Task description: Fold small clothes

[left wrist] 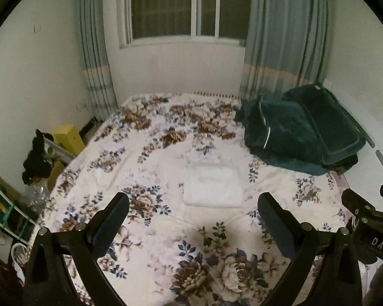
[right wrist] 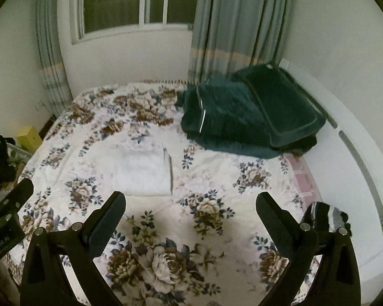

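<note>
A small white garment lies folded into a neat rectangle on the flowered bedspread. It also shows in the right wrist view, left of centre. My left gripper is open and empty, held above the bed just short of the garment. My right gripper is open and empty, above the bed to the right of the garment. Part of the right gripper's body shows at the right edge of the left wrist view.
A dark green folded blanket and pillow sit at the far right of the bed, also in the right wrist view. A striped cloth lies at the bed's right edge. Clutter and a yellow box stand left of the bed. Window and curtains behind.
</note>
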`<state>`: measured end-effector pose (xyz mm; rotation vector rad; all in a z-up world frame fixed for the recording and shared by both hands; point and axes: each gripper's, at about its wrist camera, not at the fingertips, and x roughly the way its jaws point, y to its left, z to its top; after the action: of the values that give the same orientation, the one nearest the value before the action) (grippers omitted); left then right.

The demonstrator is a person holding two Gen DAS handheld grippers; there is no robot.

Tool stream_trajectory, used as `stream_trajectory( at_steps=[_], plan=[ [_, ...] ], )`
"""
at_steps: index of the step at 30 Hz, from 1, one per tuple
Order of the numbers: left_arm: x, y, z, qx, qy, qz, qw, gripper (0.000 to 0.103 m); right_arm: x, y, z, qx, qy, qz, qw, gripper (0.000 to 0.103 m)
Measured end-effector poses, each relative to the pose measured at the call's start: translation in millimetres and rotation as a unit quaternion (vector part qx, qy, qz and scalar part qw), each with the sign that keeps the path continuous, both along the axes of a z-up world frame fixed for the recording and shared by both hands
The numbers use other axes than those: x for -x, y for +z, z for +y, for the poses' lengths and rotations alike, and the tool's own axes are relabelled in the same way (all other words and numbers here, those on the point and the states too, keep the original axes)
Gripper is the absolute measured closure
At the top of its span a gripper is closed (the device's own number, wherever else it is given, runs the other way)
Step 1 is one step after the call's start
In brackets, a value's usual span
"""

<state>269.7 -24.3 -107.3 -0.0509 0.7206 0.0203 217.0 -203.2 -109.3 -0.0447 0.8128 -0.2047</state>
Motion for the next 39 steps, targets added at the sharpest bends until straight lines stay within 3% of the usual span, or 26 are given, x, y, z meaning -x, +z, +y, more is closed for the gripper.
stream_trajectory(
  at_steps=[7,16,39],
  plan=[
    [54,35,-1,-0.002,-0.004,-0.035,0.9994,0.0,78,53,6,0.006,0.003,-0.041,0.999,0.0],
    [90,47,-1,-0.009,-0.009,-0.053,0.9985,0.0,132,80,7,0.001,0.007,-0.059,0.998,0.0],
    [105,56,0,-0.016,0.002,-0.068,0.9976,0.0,131,88,10,-0.011,0.027,-0.063,0.998,0.0]
  ],
)
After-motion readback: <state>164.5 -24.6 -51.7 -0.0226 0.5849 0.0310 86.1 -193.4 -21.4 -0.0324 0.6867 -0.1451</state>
